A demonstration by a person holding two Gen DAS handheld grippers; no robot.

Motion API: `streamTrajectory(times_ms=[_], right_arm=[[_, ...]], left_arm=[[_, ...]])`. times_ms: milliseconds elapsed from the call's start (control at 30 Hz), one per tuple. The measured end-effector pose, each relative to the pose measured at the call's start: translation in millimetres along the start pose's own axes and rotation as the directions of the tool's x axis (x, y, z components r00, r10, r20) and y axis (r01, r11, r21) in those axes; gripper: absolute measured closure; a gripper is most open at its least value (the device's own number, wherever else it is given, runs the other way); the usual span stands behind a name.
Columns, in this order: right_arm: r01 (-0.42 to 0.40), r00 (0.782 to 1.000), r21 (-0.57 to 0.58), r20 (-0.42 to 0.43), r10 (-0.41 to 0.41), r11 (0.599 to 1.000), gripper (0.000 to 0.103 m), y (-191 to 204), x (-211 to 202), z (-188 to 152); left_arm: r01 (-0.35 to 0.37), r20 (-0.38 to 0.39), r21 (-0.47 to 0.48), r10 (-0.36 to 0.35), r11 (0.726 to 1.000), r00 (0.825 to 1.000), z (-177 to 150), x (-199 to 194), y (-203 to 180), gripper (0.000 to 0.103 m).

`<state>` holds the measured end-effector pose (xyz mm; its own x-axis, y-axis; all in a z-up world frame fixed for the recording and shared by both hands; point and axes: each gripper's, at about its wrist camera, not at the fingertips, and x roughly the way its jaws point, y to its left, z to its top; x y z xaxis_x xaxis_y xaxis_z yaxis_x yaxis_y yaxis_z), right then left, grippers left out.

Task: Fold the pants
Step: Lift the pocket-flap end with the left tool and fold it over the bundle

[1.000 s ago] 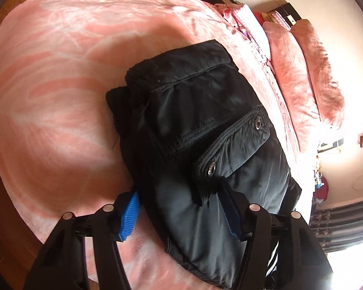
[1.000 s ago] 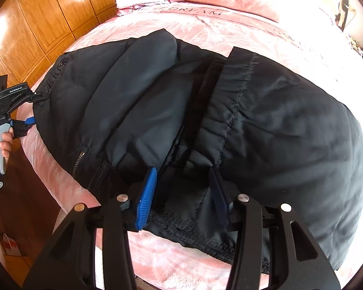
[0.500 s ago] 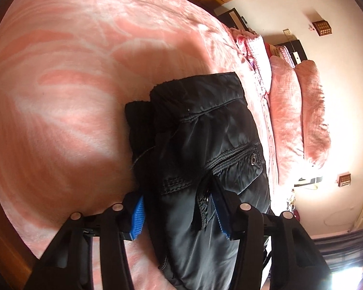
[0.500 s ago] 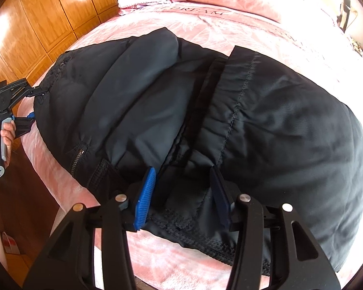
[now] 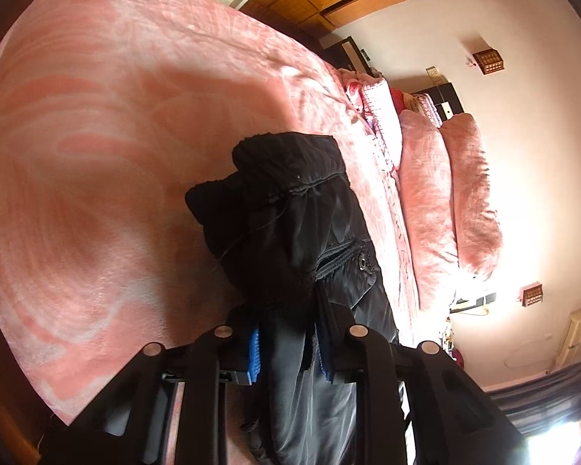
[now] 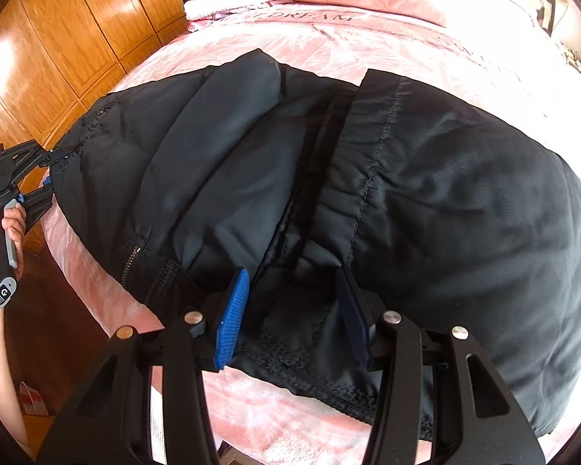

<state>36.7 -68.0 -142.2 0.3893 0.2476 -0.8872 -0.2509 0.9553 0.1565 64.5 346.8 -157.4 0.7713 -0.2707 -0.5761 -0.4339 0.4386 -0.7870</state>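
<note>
Black, padded and slippery-looking, the pants (image 6: 387, 201) lay across the pink bedspread (image 6: 368, 42), their long axis running sideways in front of the right claw (image 6: 296, 310) — one end far off to its left, the bulk spreading to its right. At that far left end the left claw (image 5: 288, 343) had just been closing, and its blue pads (image 5: 254, 352) now pinched a bunched fold of the fabric, the cloth rising straight ahead of it and trailing away beyond. A hand (image 6: 9, 228) showed on its grey handle in the right wrist view.

The right claw's jaws stood apart, straddling the near hem by the waistband seam; fabric lay between the pads, but they did not seem to press on it — released, as far as I could judge.

So the left hand alone had hold of the pants. The coming fold, I would guess, turns on carrying that left end along the long axis toward the right claw, which is nearer the middle.
</note>
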Motion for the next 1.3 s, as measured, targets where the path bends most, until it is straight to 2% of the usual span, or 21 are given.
streamTrajectory(times_ms=[200, 433, 600, 733, 900, 1300], right_arm=[[-0.014, 1.000, 0.010, 0.004, 0.014, 1.000, 0.055, -3.4, -1.6, -1.0], [-0.066, 0.997, 0.048, 0.029, 0.065, 0.997, 0.055, -16.0, -10.1, -3.6], [-0.132, 0.991, 0.104, 0.049, 0.127, 0.986, 0.060, -26.3, -19.4, -5.1], [-0.172, 0.983, 0.120, 0.092, 0.162, 0.978, 0.060, -32.1, -31.9, -7.8], [-0.150, 0.981, 0.126, 0.140, 0.132, 0.981, 0.060, -42.4, -47.1, -16.8], [-0.105, 0.983, 0.211, 0.172, 0.069, 0.972, 0.060, -89.4, -71.7, -32.4]], left_arm=[[0.056, 0.057, 0.136, -0.064, 0.989, 0.996, -6.1, -15.7, -39.7, 0.082], [0.123, 0.065, 0.309, -0.150, 0.943, 0.987, -20.2, -32.5, -95.5, 0.082], [0.166, 0.033, 0.445, -0.201, 0.880, 0.979, -41.6, -38.7, -133.2, 0.082], [0.190, -0.001, 0.524, -0.222, 0.830, 0.975, -60.1, -40.8, -159.6, 0.082], [0.187, -0.029, 0.595, -0.212, 0.782, 0.977, -82.7, -40.5, -178.6, 0.082], [0.233, -0.132, 0.693, -0.197, 0.683, 0.971, -136.1, -35.7, -209.3, 0.082]])
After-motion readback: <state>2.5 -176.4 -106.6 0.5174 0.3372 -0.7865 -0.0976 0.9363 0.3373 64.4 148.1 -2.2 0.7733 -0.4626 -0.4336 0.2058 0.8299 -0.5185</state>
